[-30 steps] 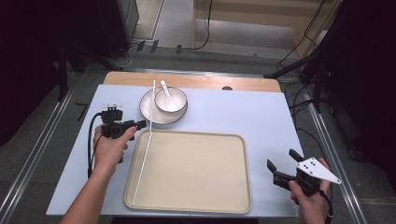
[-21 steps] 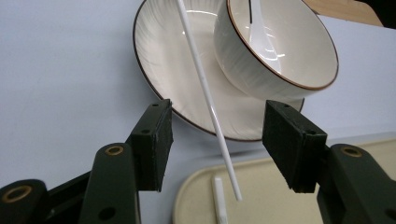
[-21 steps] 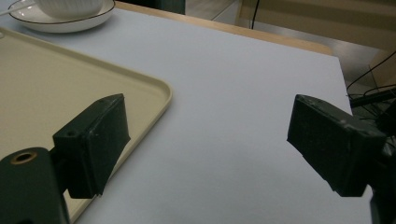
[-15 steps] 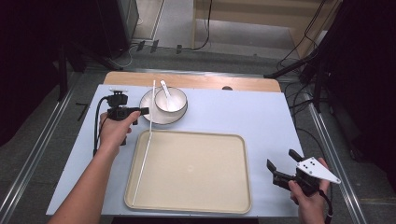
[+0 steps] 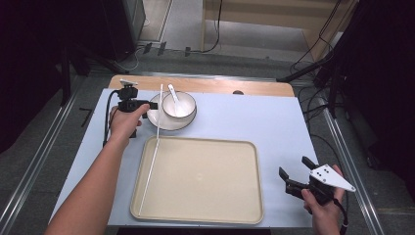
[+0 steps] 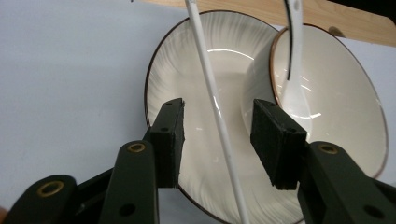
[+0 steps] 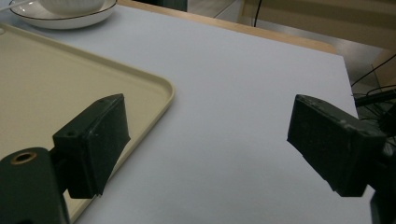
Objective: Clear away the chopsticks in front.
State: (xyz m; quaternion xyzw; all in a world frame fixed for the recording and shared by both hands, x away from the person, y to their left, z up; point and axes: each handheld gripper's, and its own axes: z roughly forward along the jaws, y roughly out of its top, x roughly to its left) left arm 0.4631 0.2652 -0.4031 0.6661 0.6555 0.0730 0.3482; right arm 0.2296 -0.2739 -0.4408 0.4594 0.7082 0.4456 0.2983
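Observation:
A long thin white stick point(image 5: 155, 147) lies slanted, its far end over a white plate point(image 5: 157, 119) and its near end in the beige tray point(image 5: 205, 181). On the plate stands a white bowl point(image 5: 186, 108) with a white spoon point(image 5: 174, 94) in it. My left gripper point(image 5: 152, 105) reaches over the plate's left rim. In the left gripper view the stick point(image 6: 205, 70) runs between the two jaws of my left gripper point(image 6: 217, 112), which have just been closing; gaps remain on both sides. My right gripper point(image 5: 293, 166) hovers open, right of the tray, holding nothing.
The blue-grey table mat point(image 5: 254, 117) lies on a wooden tabletop point(image 5: 220, 86). Metal rails run along both sides of the table. In the right gripper view the tray's corner point(image 7: 159, 88) sits left of the jaws, with the plate point(image 7: 60, 21) far off.
My left hand has moved away from the person and to the right, from beside the plate to over its rim, and its jaws now straddle the stick. The right hand has kept still.

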